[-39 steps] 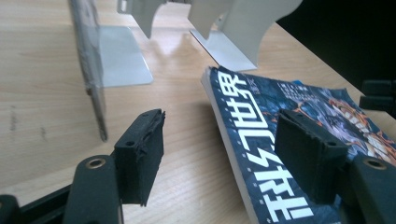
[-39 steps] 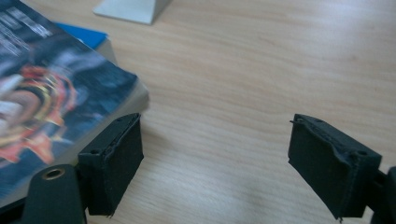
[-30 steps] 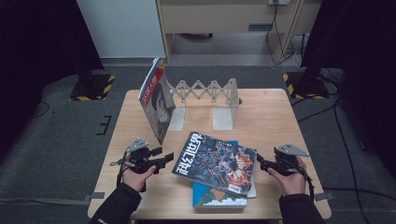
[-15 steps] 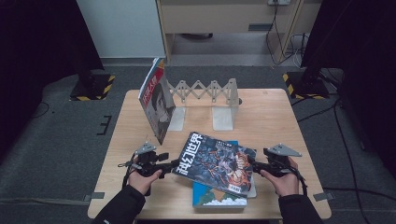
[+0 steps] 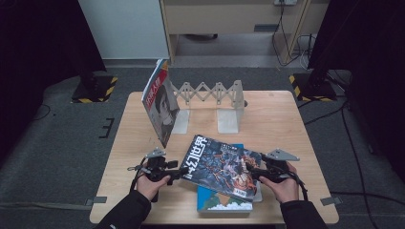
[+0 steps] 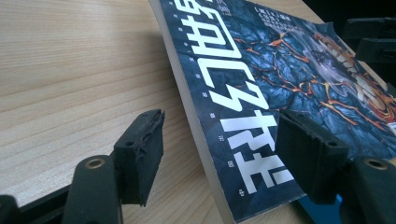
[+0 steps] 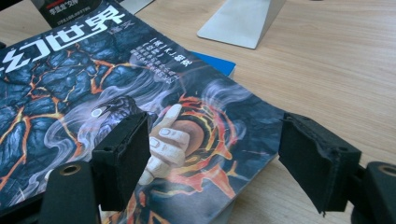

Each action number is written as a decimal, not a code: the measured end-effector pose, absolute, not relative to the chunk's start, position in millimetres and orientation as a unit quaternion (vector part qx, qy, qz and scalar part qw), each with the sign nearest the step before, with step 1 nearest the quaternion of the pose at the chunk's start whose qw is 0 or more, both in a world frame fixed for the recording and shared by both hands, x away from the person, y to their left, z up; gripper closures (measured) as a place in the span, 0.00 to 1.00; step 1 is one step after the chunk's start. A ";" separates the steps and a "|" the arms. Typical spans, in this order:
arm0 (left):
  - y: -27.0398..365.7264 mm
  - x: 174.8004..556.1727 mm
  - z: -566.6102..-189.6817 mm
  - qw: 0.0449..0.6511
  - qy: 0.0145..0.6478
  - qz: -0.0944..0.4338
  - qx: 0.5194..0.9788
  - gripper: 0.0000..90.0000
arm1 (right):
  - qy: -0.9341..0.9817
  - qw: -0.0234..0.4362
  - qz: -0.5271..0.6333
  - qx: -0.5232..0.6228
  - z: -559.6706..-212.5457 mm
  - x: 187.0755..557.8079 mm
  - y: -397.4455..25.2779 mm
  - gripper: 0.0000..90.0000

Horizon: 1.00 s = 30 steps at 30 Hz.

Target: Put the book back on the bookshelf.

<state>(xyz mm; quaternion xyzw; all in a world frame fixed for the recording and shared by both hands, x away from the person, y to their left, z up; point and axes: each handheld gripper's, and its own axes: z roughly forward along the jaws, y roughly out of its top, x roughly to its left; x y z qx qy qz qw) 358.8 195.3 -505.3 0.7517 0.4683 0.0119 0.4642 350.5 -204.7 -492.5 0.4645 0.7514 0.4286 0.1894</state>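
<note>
Left gripper view: our left gripper [image 6: 219, 158] has its jaws apart, straddling the spine edge of the dark magazine [image 6: 280, 88]. Our right gripper [image 7: 210, 163] gapes over the opposite edge, so we judge a two-sided lift. The magazine lies askew on a blue book [image 5: 224, 198] near the tabletop's [image 5: 286, 119] front edge.

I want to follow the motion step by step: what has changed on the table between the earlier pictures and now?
Both grippers moved inward to the dark magazine. The left gripper now has its open jaws astride the spine edge; the right gripper stands open at the opposite edge. Neither has closed on it yet. The magazine, the blue book under it, the upright magazine and the metal bookend rack stayed in place.
</note>
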 end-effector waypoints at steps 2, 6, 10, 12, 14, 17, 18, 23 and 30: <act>194.1 359.6 -506.7 0.461 0.466 0.012 0.755 0.35 | 0.753 0.187 0.427 0.464 -493.4 350.3 -203.1 0.28; 191.7 362.0 -510.9 0.463 0.468 -0.006 0.752 0.34 | 0.756 0.184 0.425 0.463 -495.1 350.8 -200.9 0.28; 191.0 364.8 -513.6 0.467 0.470 -0.023 0.749 0.33 | 0.757 0.180 0.422 0.465 -496.6 350.9 -199.4 0.28; 190.6 366.5 -515.1 0.469 0.472 -0.033 0.746 0.33 | 0.760 0.180 0.419 0.463 -497.5 351.0 -199.2 0.28; 190.2 367.5 -516.2 0.471 0.472 -0.040 0.745 0.33 | 0.759 0.179 0.419 0.465 -498.1 351.3 -198.6 0.28; 189.5 369.0 -518.0 0.473 0.472 -0.052 0.742 0.33 | 0.759 0.176 0.418 0.467 -498.4 351.5 -198.5 0.28; 189.1 369.4 -518.6 0.474 0.473 -0.056 0.741 0.33 | 0.759 0.176 0.418 0.467 -498.5 351.7 -198.6 0.28; 185.2 371.1 -521.4 0.478 0.475 -0.089 0.733 0.35 | 0.756 0.173 0.421 0.471 -499.6 352.2 -198.8 0.28; 186.5 370.2 -518.6 0.481 0.477 -0.097 0.729 0.44 | 0.753 0.173 0.422 0.474 -500.0 351.9 -198.3 0.28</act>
